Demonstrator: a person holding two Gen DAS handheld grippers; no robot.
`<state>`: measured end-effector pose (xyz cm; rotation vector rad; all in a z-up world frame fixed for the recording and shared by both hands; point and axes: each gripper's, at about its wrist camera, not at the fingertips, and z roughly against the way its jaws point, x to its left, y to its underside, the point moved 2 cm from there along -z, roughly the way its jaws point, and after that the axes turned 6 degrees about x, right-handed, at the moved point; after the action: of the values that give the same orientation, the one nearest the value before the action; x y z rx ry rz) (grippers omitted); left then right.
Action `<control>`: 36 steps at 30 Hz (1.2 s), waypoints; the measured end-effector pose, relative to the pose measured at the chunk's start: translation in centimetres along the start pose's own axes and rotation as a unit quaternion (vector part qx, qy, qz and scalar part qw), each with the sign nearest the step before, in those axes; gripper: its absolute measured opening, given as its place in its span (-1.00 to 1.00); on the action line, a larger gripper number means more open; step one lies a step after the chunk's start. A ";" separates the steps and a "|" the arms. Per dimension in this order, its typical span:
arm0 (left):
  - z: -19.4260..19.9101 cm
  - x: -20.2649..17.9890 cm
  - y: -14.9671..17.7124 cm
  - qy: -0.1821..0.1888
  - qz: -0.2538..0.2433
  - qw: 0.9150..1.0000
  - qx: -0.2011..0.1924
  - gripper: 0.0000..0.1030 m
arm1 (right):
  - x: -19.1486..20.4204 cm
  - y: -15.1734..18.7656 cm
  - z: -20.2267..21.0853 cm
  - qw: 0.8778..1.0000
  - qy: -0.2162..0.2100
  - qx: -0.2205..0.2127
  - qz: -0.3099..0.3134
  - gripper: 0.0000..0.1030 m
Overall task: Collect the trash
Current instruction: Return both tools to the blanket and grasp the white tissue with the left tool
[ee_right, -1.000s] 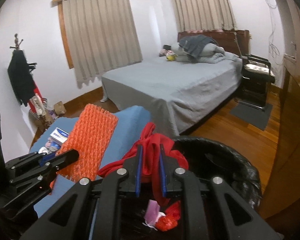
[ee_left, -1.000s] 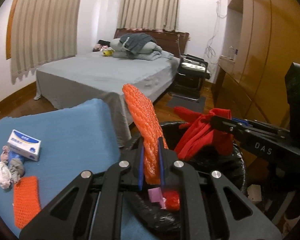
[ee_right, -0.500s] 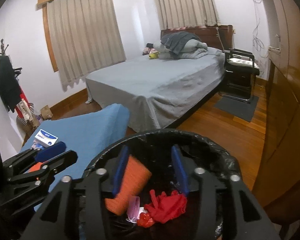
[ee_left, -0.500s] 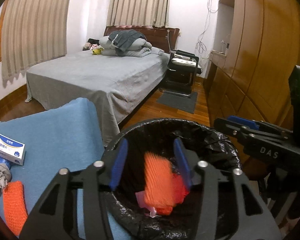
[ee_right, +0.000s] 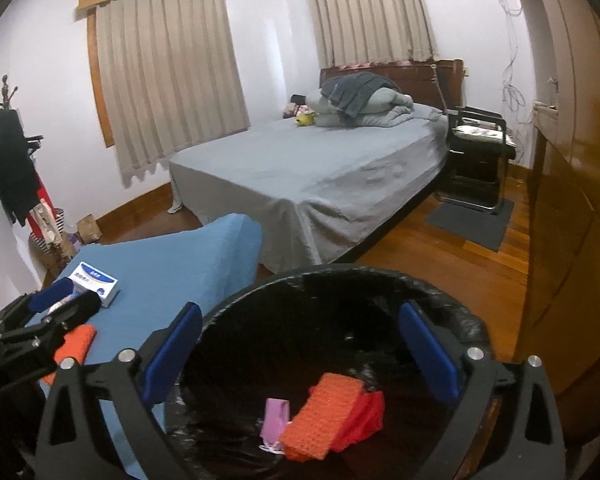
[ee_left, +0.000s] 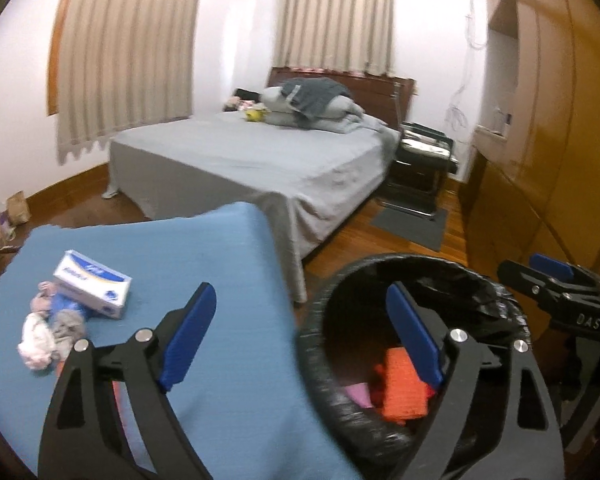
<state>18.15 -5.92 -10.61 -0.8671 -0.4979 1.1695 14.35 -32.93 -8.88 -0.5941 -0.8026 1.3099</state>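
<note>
A black-lined trash bin (ee_right: 340, 276) stands beside a blue-covered table (ee_left: 180, 248). In the bin lie an orange foam net (ee_right: 320, 412), a red cloth (ee_right: 364, 416) and a pink scrap (ee_right: 276, 420). My right gripper (ee_right: 300, 352) is open and empty above the bin. My left gripper (ee_left: 300, 340) is open and empty, straddling the table edge and the bin rim (ee_left: 316, 364). On the table lie a white and blue box (ee_left: 94, 284), crumpled tissues (ee_left: 44, 332) and another orange foam net (ee_right: 76, 342).
A grey bed (ee_left: 260, 164) stands behind the table. A black chair (ee_left: 420, 168) and a wooden wardrobe (ee_left: 548, 128) are at the right. A coat rack (ee_right: 12, 160) stands at the far left. Wooden floor (ee_right: 460, 256) lies between bin and bed.
Both grippers opened and dropped the orange foam net and red cloth into the bin. The left gripper then swung left toward the table and opened wider.
</note>
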 end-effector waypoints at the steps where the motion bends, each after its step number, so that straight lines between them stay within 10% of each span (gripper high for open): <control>1: 0.1 0.7 -0.2 -0.006 0.004 1.000 -0.001 0.67 | 0.6 0.1 -0.3 1.000 -0.005 0.002 0.003 0.88; 23: 4.6 18.6 4.3 -0.174 0.106 0.979 0.008 0.67 | 16.8 1.6 -7.1 0.989 -0.115 0.038 0.087 0.88; 36: 2.2 27.4 5.7 -0.209 0.145 0.966 0.048 0.59 | 22.9 2.3 -11.9 0.984 -0.139 0.060 0.094 0.88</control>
<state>22.51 21.17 -16.35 -0.6206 -0.6653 1.6473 23.89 -9.32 -13.77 -0.4025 -0.9029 1.6268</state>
